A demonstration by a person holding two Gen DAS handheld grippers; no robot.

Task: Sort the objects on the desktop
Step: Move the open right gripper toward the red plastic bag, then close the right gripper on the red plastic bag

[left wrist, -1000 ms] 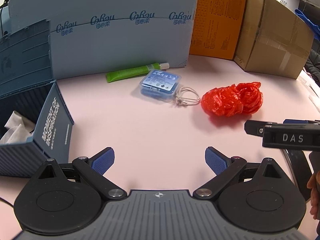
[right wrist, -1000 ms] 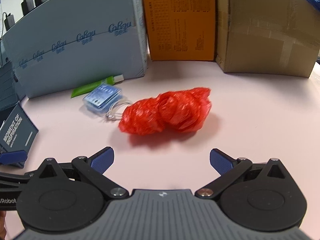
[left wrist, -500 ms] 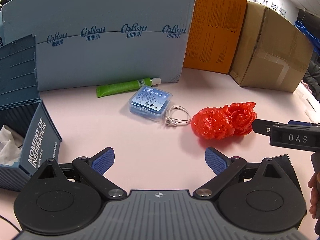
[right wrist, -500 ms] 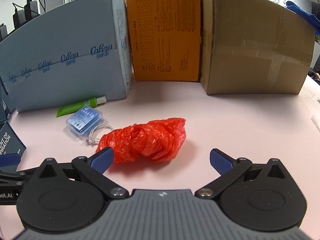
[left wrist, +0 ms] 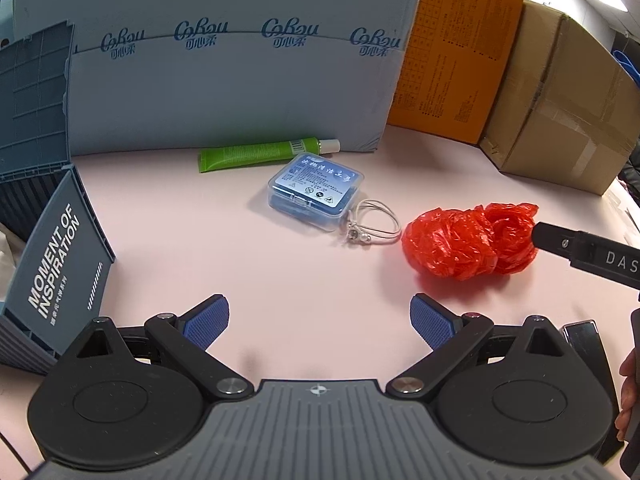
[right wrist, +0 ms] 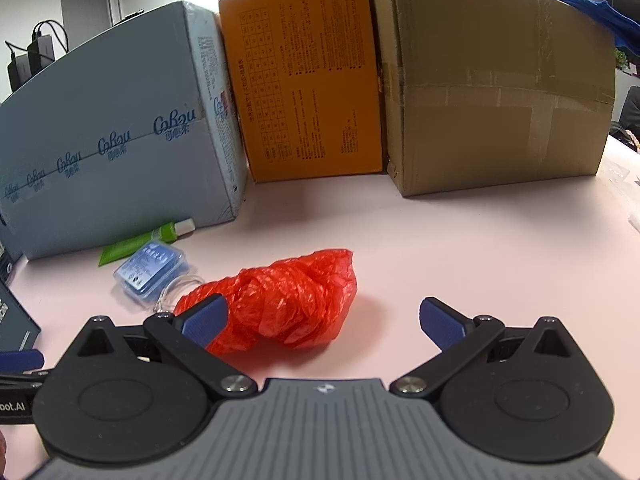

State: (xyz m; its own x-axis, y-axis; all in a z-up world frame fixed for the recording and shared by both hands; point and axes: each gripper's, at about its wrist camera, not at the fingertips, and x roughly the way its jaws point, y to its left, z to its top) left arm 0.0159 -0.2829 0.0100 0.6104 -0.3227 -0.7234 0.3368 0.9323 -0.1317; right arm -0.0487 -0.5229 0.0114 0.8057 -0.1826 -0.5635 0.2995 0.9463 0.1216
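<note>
Far left of the left jaws, a blue bin with white lettering stands on the pink desk, its side near the left jaw. The left jaws are spread wide with nothing between them, bare desk in the gap. Ahead of them and slightly left lies a green tube against a pale blue carton; straight ahead sits a clear case with a blue label, and a coiled white cord touches the case's right corner. Ahead and right of the left jaws lies a crumpled red plastic bag, well beyond the blue pads. The right jaws are also spread wide; the red bag sits in the gap, toward the left jaw, whose pad overlaps the bag's left end, while the right jaw stands apart from it over bare desk. Whether the left pad touches the bag cannot be told. Beyond the right jaws stand an orange box and, right of it, a brown cardboard box.
</note>
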